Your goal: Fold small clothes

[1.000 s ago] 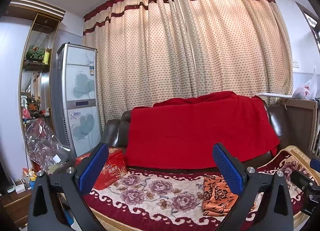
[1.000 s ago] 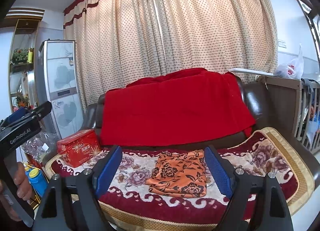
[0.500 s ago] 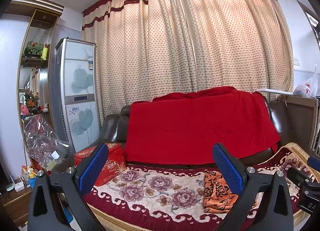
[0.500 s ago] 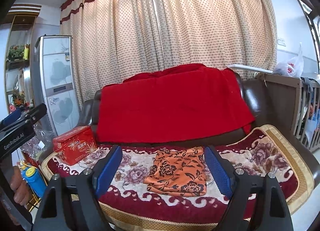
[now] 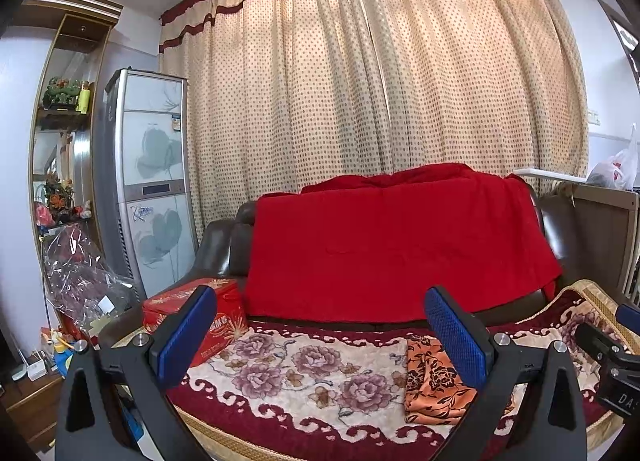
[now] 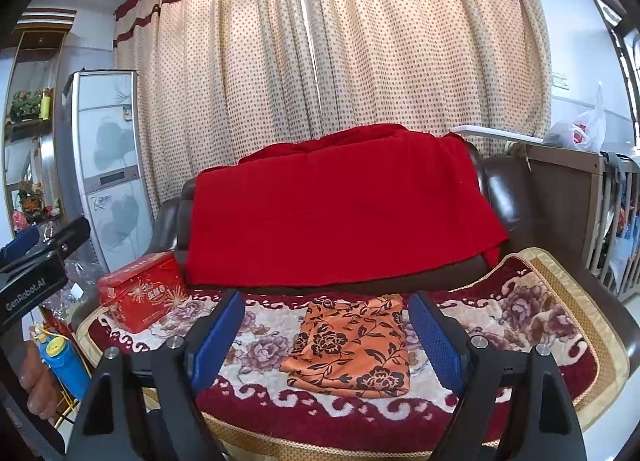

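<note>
An orange garment with black flowers (image 6: 350, 345) lies folded flat on the floral seat cover (image 6: 532, 325) of the sofa; it also shows in the left wrist view (image 5: 430, 381), partly behind a finger. My right gripper (image 6: 326, 335) is open and empty, held in the air in front of the sofa, framing the garment without touching it. My left gripper (image 5: 320, 335) is open and empty, off to the garment's left, also short of the seat. The left gripper's body (image 6: 32, 285) shows at the left edge of the right wrist view.
A red tin box (image 6: 144, 291) stands on the left end of the seat. A red blanket (image 6: 340, 213) drapes the sofa back. A tall white air conditioner (image 5: 150, 185) and a shelf stand left. A wooden crib (image 6: 580, 205) stands right.
Both cameras have tilted down and drawn slightly nearer the sofa, so the seat and garment sit higher in view. The garment has not moved. Both grippers stay open.
</note>
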`<state>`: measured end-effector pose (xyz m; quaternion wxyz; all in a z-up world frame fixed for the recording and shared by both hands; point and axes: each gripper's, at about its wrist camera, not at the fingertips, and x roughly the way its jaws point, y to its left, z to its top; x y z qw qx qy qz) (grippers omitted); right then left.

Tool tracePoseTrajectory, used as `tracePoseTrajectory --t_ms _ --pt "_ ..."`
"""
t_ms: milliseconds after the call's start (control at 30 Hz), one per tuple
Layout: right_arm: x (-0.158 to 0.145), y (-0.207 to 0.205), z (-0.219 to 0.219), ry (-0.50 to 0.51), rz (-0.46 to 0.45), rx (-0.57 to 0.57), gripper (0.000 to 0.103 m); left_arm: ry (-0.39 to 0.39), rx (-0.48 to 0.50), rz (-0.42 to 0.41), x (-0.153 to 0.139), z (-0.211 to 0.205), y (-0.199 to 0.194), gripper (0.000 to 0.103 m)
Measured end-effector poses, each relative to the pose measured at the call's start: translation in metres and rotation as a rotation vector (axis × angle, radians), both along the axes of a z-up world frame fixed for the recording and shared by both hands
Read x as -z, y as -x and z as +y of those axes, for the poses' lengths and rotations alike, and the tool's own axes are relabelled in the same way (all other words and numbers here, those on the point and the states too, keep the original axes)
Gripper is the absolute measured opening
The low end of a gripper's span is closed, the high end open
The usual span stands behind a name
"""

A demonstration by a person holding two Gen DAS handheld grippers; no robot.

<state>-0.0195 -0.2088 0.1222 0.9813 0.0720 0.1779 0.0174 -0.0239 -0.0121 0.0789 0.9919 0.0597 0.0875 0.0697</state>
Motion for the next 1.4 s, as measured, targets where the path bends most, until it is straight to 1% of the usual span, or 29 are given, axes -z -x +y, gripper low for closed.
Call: tracePoseTrajectory --t_ms 133,200,267,400,567,733,900,1033,1267,1400 --pt "0.005 -0.020 -0.005 0.005 0.021 0.011 0.086 0.004 0.012 0.044 0.007 0.000 -0.025 0.103" --pt "0.009 -0.036 -0.010 -0.004 0.042 0.020 0.086 0.005 0.002 0.068 0.012 0.002 -0.041 0.103" --pt "0.012 -0.052 -0.015 -0.015 0.064 0.022 0.086 -0.003 -0.016 0.073 0.016 0.002 -0.053 0.103" --pt "0.015 -0.076 -0.016 -0.020 0.075 0.021 0.086 -0.003 -0.037 0.084 0.022 0.001 -0.077 0.103" --pt "0.026 -0.091 -0.010 0.012 0.101 0.031 0.086 -0.005 -0.011 0.107 0.032 -0.005 -0.096 0.103" --pt "0.045 -0.094 -0.014 -0.006 0.142 0.049 0.086 -0.001 0.021 0.139 0.039 -0.011 -0.107 0.103" --pt "0.052 -0.089 -0.020 -0.042 0.153 0.065 0.086 -0.008 0.036 0.145 0.040 -0.015 -0.101 0.103" --pt "0.049 -0.080 -0.016 -0.035 0.140 0.050 0.086 -0.009 0.036 0.140 0.037 -0.014 -0.091 0.103" --pt "0.038 -0.051 -0.010 -0.031 0.107 0.033 0.086 -0.005 0.034 0.098 0.028 -0.008 -0.054 0.103" --pt "0.034 -0.028 -0.008 -0.024 0.083 0.037 0.086 -0.004 0.032 0.082 0.029 -0.004 -0.033 0.103"
